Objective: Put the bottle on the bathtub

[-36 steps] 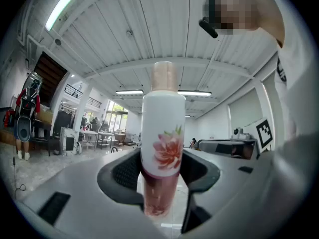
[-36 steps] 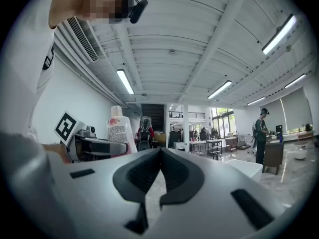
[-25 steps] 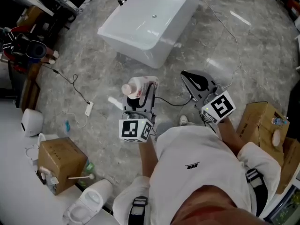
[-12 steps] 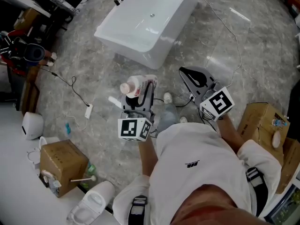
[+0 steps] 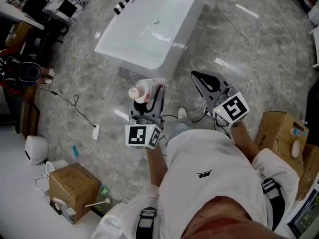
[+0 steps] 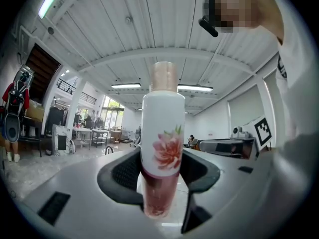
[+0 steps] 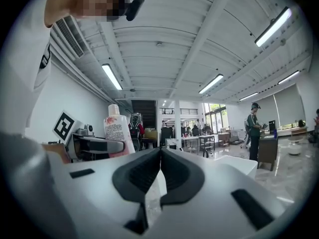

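My left gripper (image 5: pixel 149 96) is shut on a white bottle (image 5: pixel 144 90) with a pink flower print, a pinkish base and a tan cap; it stands upright between the jaws in the left gripper view (image 6: pixel 161 153). The white bathtub (image 5: pixel 172 51) lies on the grey marble floor ahead, a short way beyond the bottle. My right gripper (image 5: pixel 204 81) is held beside the left one, its jaws shut together with nothing between them (image 7: pixel 159 156). The bottle (image 7: pixel 116 131) also shows at the left of the right gripper view.
A black cable (image 5: pixel 75 101) with a white plug block (image 5: pixel 94 131) trails across the floor at the left. Cardboard boxes sit at lower left (image 5: pixel 72 188) and at the right (image 5: pixel 279 128). Shelving with clutter (image 5: pixel 30 14) lines the upper left. A person (image 7: pixel 254 131) stands in the distance.
The whole view has shifted: the bathtub, cable and boxes sit lower-left to upper-left differently as the person steps toward the tub. Both grippers keep their hold and pose.
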`<act>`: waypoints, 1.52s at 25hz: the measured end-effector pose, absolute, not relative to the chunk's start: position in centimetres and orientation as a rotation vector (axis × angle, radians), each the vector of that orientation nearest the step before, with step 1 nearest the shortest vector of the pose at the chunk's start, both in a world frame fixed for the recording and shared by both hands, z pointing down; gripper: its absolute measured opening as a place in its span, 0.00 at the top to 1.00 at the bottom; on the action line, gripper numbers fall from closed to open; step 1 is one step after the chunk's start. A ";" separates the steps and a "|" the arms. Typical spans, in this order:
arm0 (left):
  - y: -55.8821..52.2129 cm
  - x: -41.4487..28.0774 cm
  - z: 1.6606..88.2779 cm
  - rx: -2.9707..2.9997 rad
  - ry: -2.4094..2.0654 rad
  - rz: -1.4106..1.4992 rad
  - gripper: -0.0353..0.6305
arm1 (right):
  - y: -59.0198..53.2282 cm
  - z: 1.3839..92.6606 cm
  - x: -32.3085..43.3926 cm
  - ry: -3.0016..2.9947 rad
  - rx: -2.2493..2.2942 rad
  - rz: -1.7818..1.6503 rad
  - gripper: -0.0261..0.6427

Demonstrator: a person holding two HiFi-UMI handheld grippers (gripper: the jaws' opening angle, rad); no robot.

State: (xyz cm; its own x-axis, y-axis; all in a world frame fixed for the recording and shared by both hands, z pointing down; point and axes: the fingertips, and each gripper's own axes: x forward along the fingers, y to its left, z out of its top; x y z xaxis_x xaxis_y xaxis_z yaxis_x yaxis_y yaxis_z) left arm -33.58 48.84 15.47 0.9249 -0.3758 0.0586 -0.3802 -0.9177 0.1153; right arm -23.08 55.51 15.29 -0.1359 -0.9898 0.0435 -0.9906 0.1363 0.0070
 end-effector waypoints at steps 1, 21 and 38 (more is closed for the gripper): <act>47.6 -33.0 15.4 2.960 -0.573 0.058 0.62 | 54.4 15.2 -22.6 -2.332 2.049 0.038 0.97; 34.2 -21.8 16.7 2.980 -0.320 0.061 0.62 | 42.8 16.5 -13.0 -2.140 2.208 0.069 0.97; 28.0 -4.8 18.0 2.938 -0.587 0.077 0.62 | 33.2 18.1 5.1 -2.389 1.975 0.100 0.97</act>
State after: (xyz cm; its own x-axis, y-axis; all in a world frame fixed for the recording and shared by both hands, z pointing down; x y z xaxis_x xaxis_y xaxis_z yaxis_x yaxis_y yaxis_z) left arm -4.82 27.96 17.96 0.9224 -0.3782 0.0782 -0.3856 -0.9133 0.1312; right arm 5.12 33.21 18.06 -0.1884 -0.9794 0.0723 -0.9821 0.1871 -0.0235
